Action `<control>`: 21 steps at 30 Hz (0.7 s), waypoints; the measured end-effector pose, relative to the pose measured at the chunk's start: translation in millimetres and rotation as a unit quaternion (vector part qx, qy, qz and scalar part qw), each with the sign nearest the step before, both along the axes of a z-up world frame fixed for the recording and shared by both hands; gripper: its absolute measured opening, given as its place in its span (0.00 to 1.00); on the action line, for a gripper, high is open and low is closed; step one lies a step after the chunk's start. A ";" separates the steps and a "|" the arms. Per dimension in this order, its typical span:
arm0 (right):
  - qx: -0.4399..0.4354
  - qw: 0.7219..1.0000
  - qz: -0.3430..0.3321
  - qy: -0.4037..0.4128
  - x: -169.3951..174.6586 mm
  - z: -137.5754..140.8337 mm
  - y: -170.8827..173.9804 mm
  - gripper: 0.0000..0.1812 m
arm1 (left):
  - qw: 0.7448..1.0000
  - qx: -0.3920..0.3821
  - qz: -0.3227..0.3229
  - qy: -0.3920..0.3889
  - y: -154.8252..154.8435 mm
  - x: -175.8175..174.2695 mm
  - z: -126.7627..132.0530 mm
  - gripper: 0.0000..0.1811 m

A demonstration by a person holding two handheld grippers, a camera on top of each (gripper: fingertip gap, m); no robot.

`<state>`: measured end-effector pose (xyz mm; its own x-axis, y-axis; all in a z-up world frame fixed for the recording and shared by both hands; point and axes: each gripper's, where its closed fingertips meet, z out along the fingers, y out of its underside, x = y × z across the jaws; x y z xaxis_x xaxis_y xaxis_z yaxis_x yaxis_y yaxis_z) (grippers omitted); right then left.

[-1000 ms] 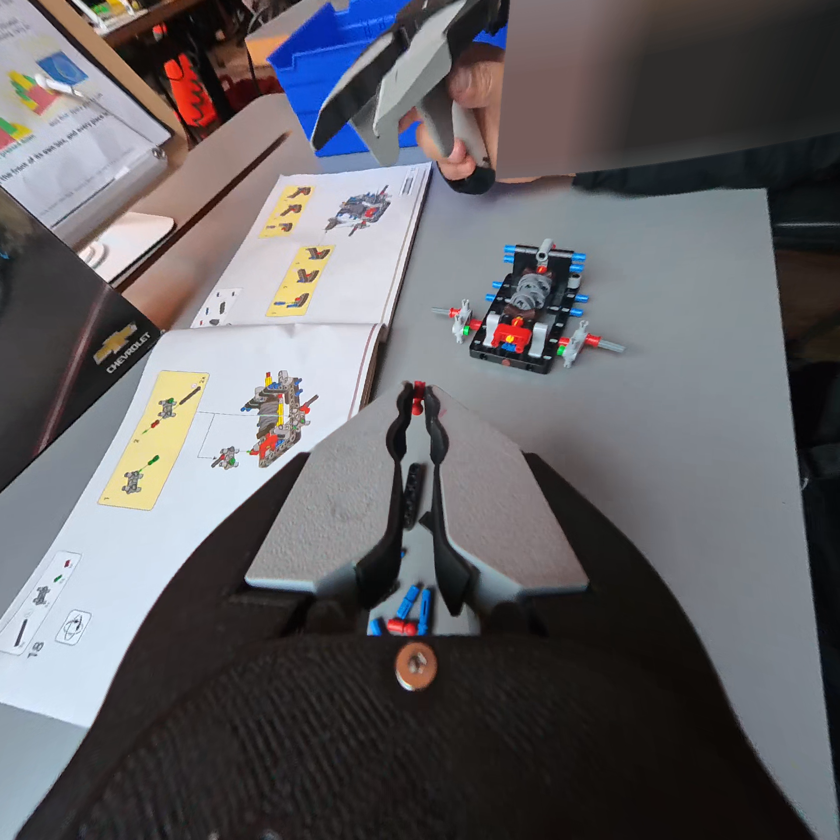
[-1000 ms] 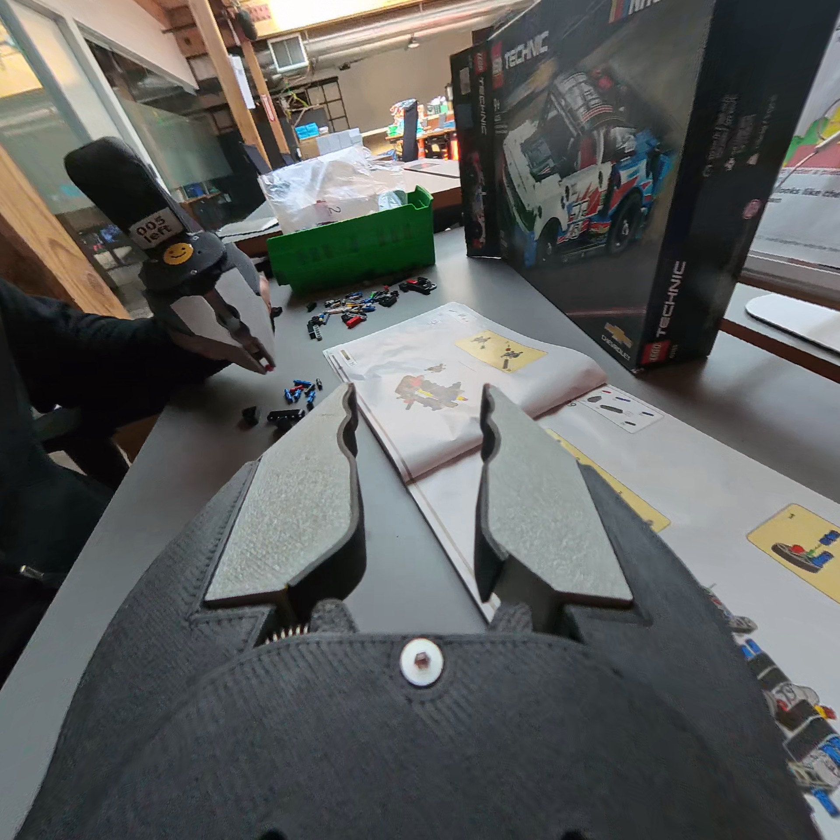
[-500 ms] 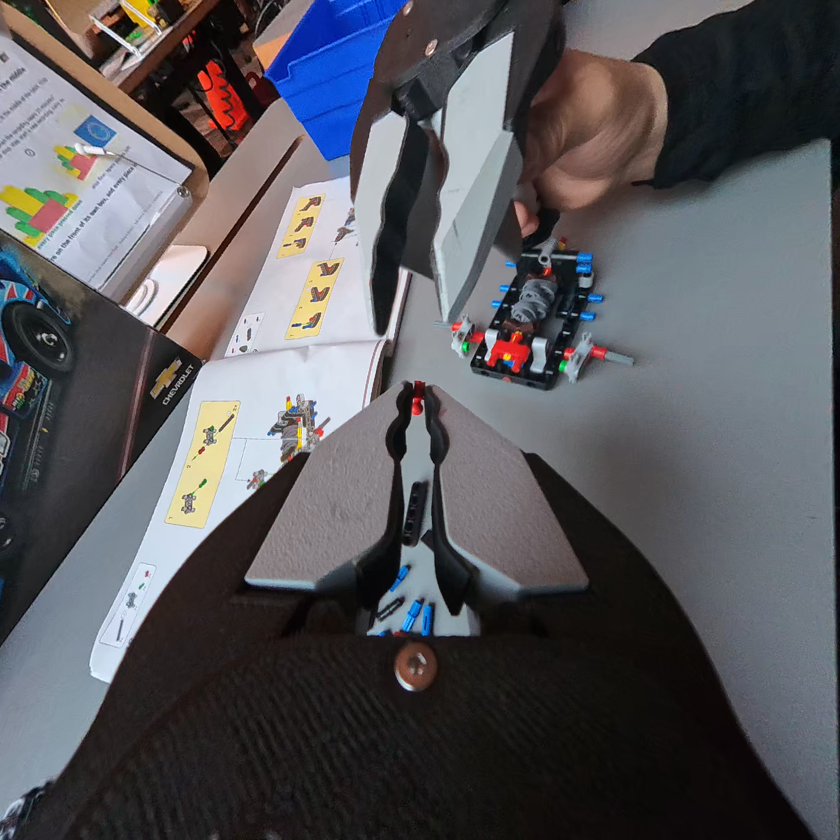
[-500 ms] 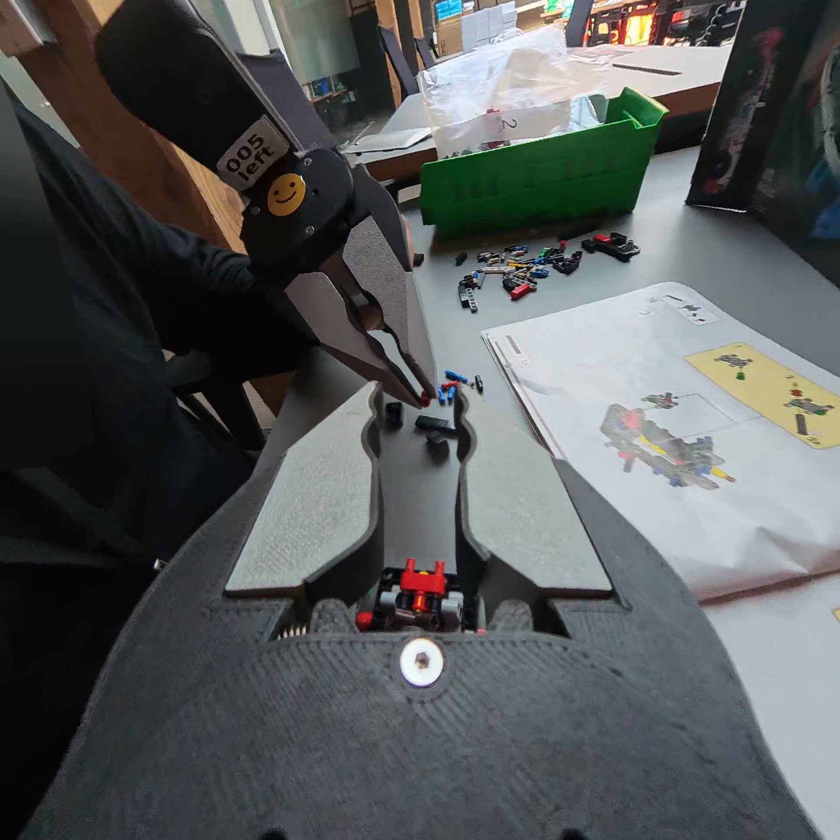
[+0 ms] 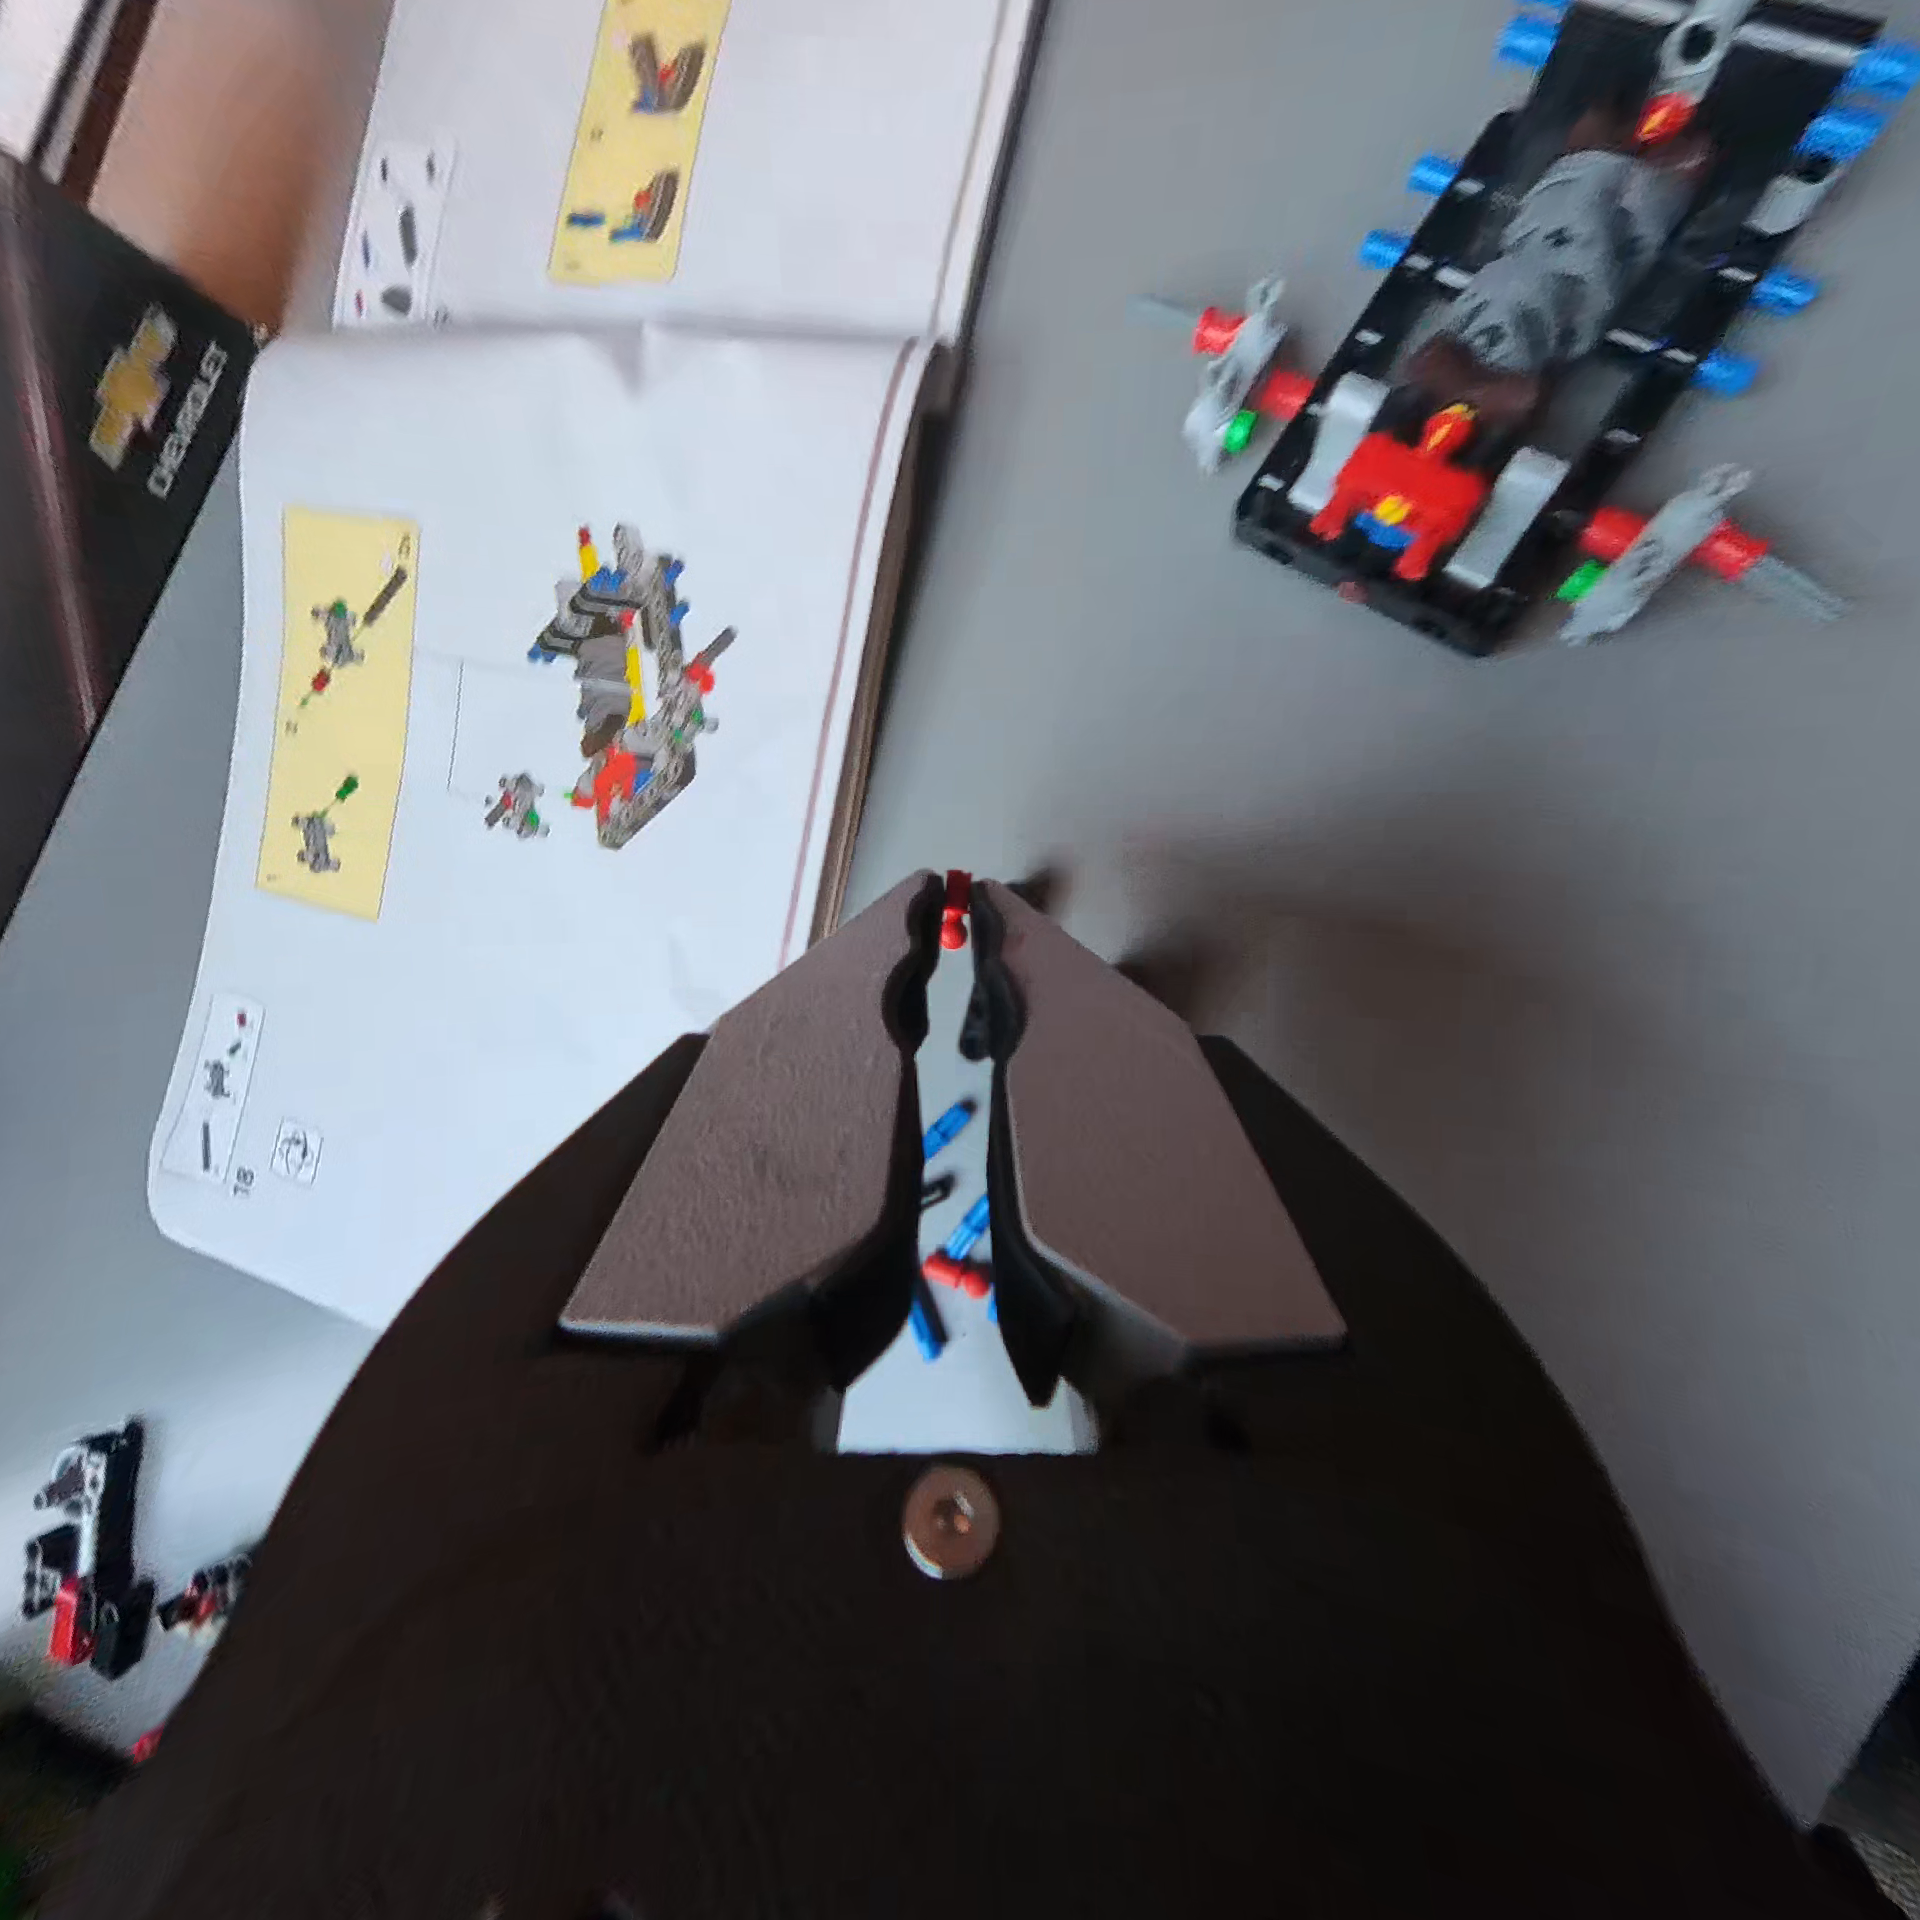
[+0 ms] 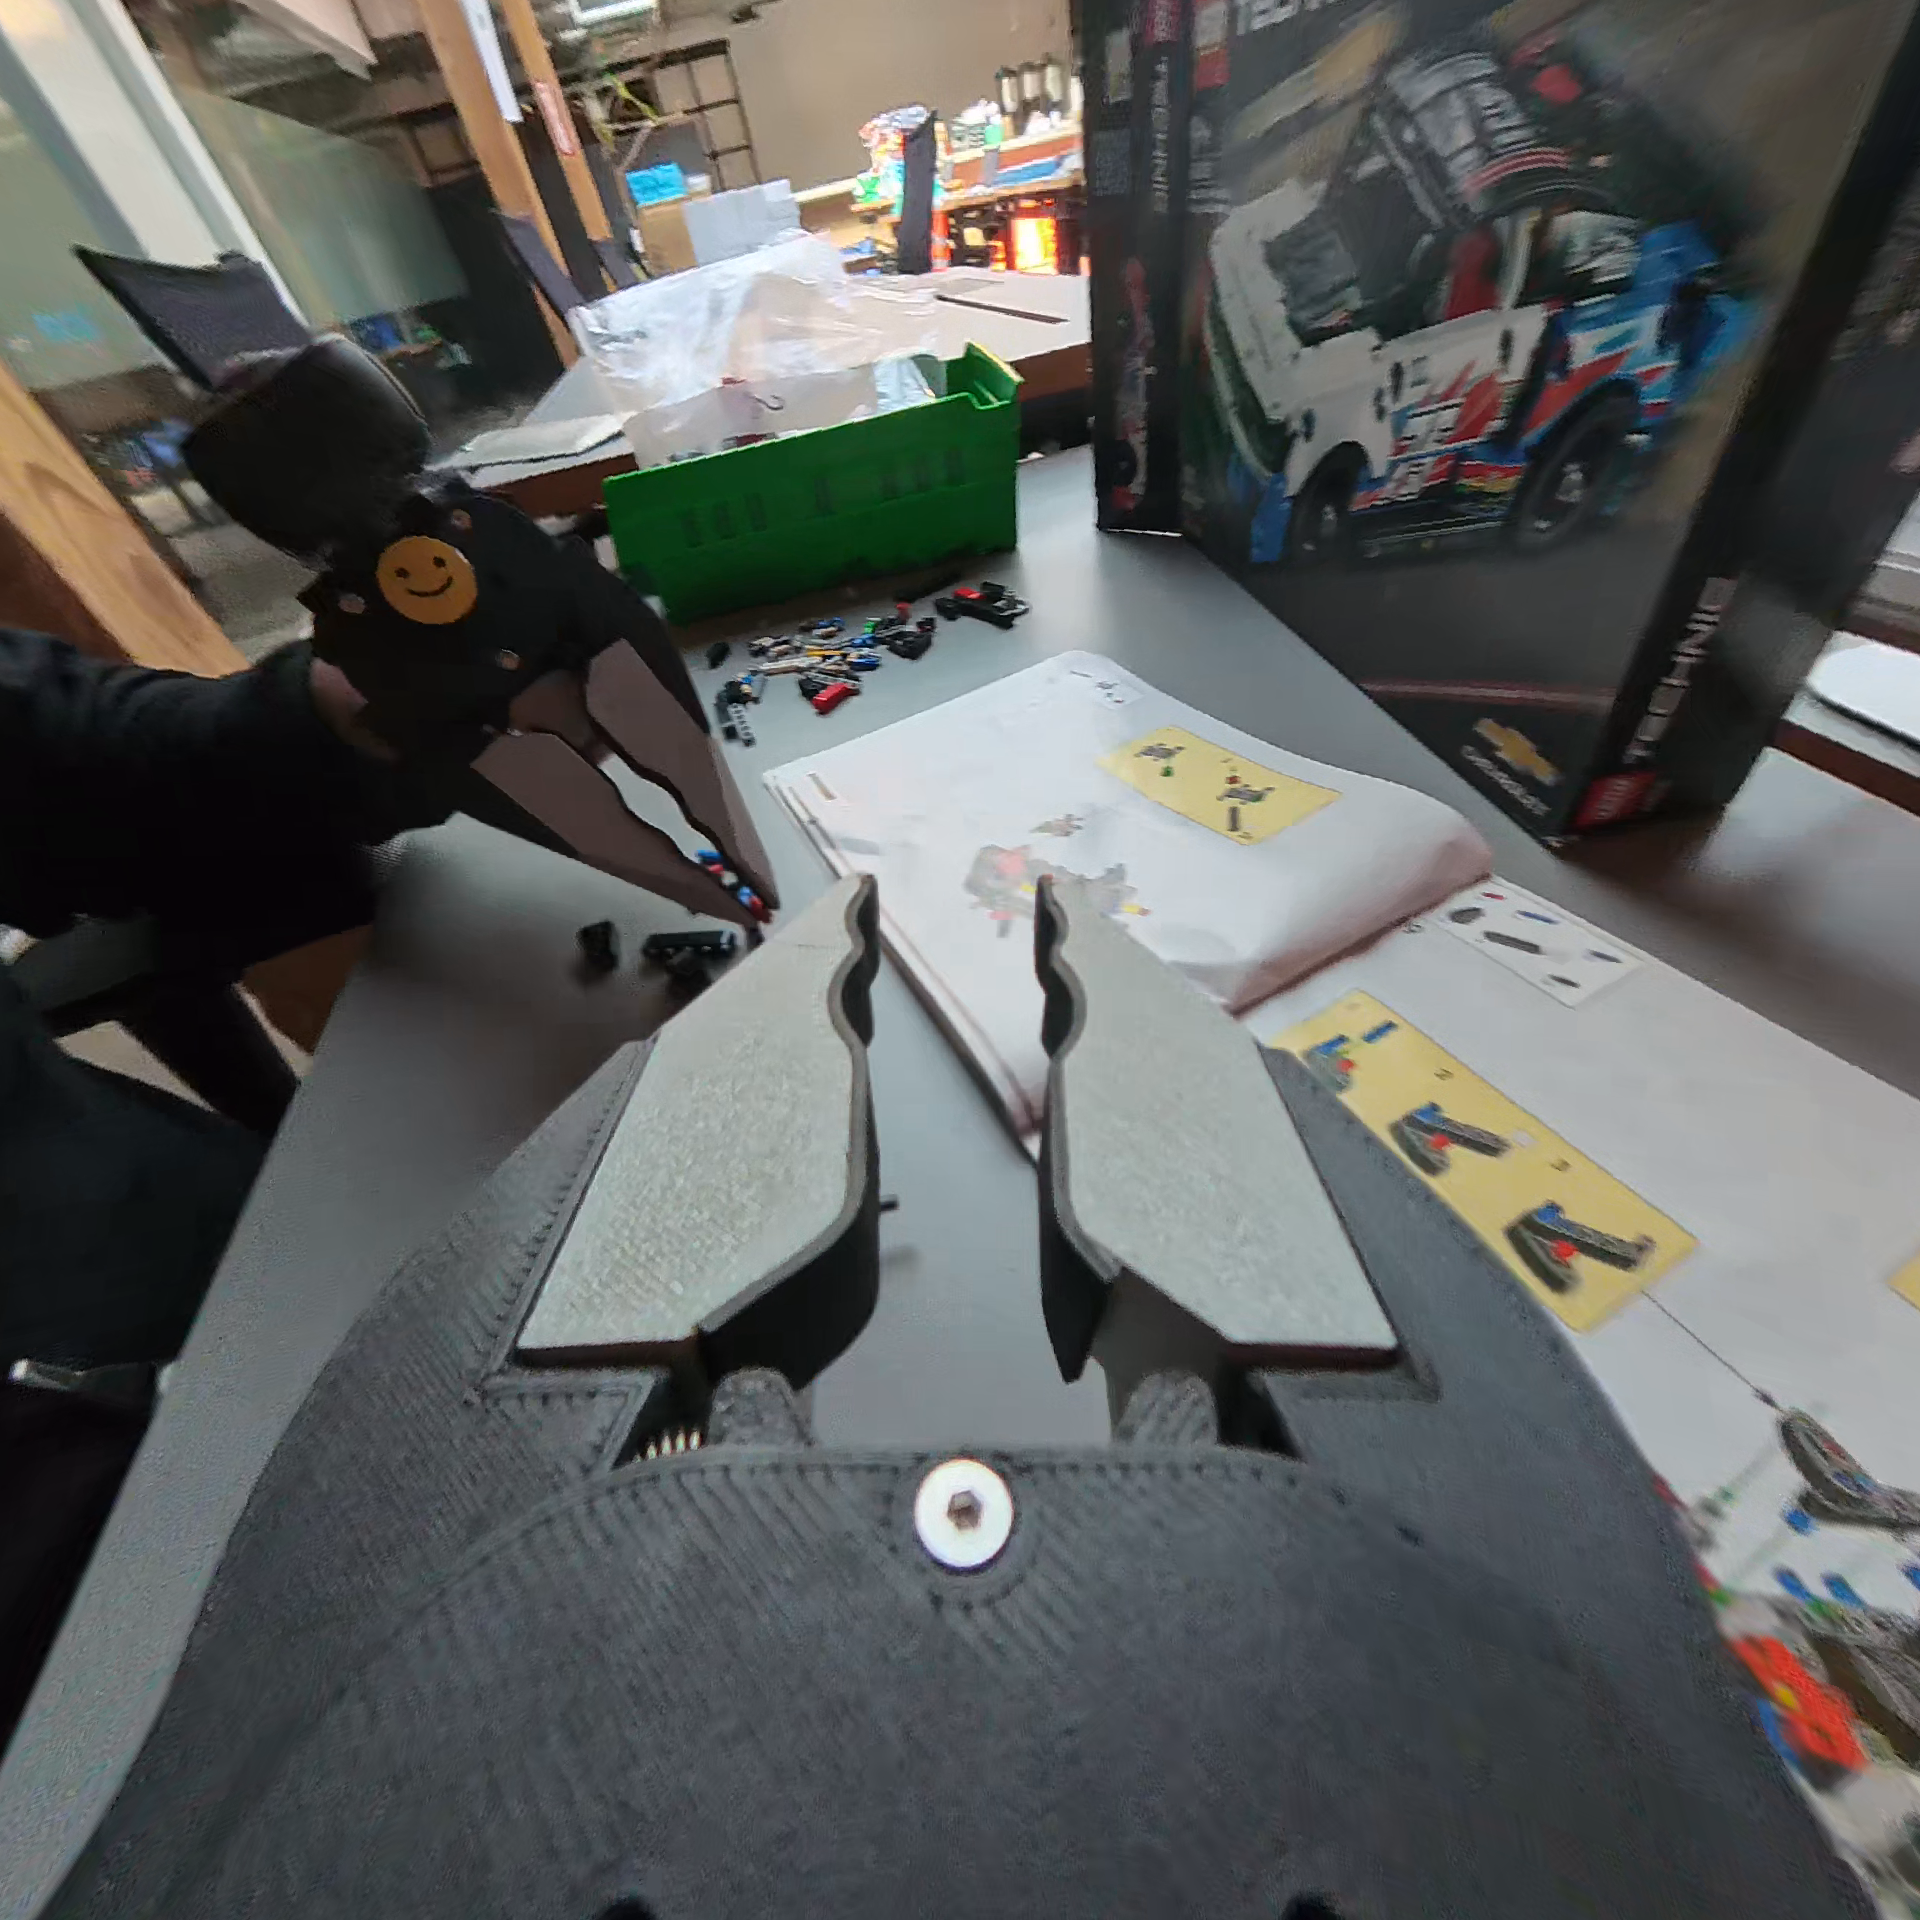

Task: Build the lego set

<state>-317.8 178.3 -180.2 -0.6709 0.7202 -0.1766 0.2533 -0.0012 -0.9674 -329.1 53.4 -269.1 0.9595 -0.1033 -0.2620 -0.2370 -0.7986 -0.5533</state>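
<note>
Left gripper (image 5: pixel 956 902) clenched on small red pin (image 5: pixel 954 914) at fingertips, just above table (image 5: pixel 1351 1039) beside manual (image 5: pixel 582 727). Right gripper (image 6: pixel 956 914) released, empty, hovering over manual edge. Chassis (image 5: pixel 1496 353) sits apart, up and right of left tips (frame blurred, so pin's exact type unclear, probably axle pin). Loose pins (image 5: pixel 951 1247) lie under left fingers. Step in hand, likely: carry pin to chassis. Keep squeeze steady, align pin square with hole, steady chassis with right gripper before pushing.
</note>
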 end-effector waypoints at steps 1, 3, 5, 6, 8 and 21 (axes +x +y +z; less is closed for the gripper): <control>0.006 1.000 -0.015 0.002 -2.1 -1.4 9.4 0.15 | 1.000 -0.003 0.002 -0.009 -3.6 -2.1 -0.2 0.01; 0.006 0.999 -0.036 0.005 -5.0 -1.5 24.4 0.15 | 1.000 -0.010 0.014 -0.022 -12.5 -9.6 0.3 0.02; -0.002 0.999 -0.050 0.008 -7.0 -0.7 34.7 0.15 | 0.999 -0.018 0.033 -0.029 -21.8 -20.6 -0.6 0.02; -0.006 0.998 -0.056 0.009 -8.0 -0.9 38.3 0.15 | 0.998 -0.020 0.046 -0.034 -25.3 -26.2 -1.0 0.02; -0.014 0.998 -0.060 0.010 -9.2 -1.3 42.0 0.15 | 0.997 -0.016 0.049 -0.057 -26.6 -28.4 -1.8 0.01; -0.015 0.997 -0.074 0.013 -11.7 -2.6 48.1 0.13 | 0.988 -0.071 0.043 -0.128 -35.8 -15.9 -23.6 0.01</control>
